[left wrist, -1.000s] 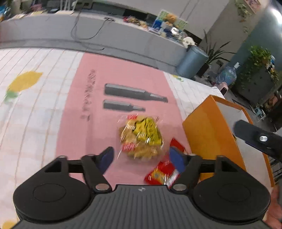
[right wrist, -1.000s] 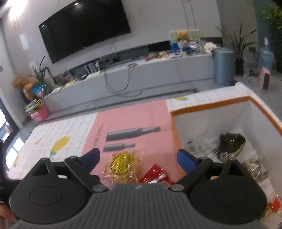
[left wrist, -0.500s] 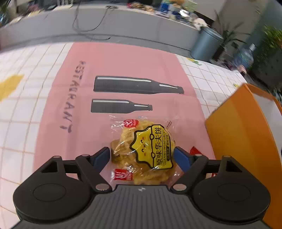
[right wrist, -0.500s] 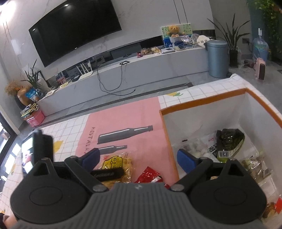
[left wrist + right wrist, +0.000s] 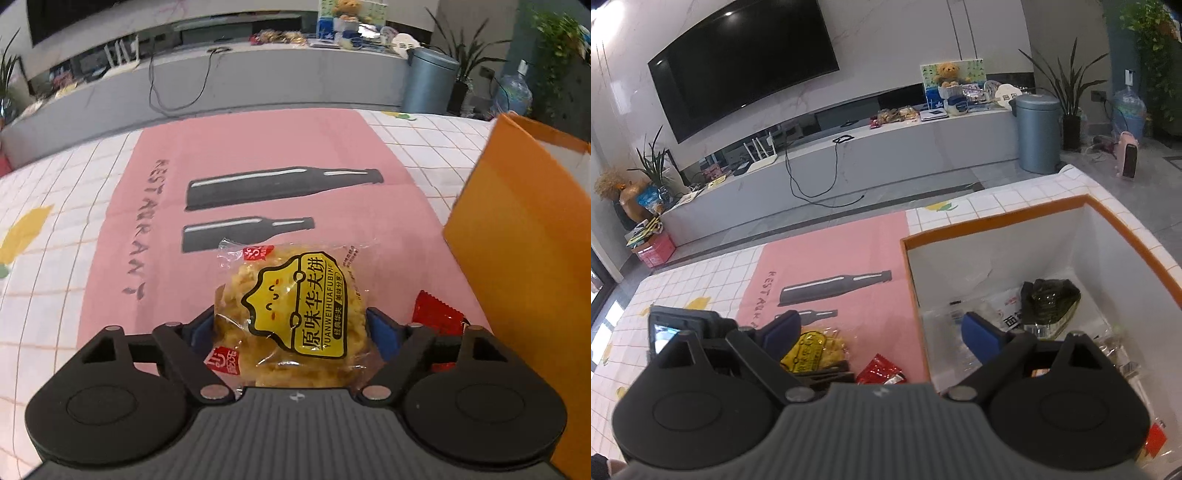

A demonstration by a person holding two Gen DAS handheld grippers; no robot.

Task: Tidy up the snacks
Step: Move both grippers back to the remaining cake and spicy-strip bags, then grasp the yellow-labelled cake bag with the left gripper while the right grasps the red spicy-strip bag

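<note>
A clear packet of yellow waffle biscuits [image 5: 295, 314] with a yellow label lies on the pink mat [image 5: 258, 155]. My left gripper [image 5: 295, 332] is around it, blue pads touching both sides of the packet. A red snack packet [image 5: 436, 317] lies just right of it, beside the orange box [image 5: 517, 240]. In the right wrist view my right gripper [image 5: 882, 332] is open and empty, held above the box's left wall [image 5: 916, 295]. The biscuit packet [image 5: 816, 349] and the red packet [image 5: 881, 371] show below it. The box holds several snack packets, one dark green [image 5: 1051, 299].
The table has a white checked cloth [image 5: 48, 236] with lemon prints. The orange box with a white inside [image 5: 1108, 266] stands at the table's right end. Beyond the table are a low grey bench, a TV, a grey bin and plants.
My left gripper has moved forward and down over the biscuit packet and its jaws have closed in on the packet's sides. My right gripper has risen slightly and stays open.
</note>
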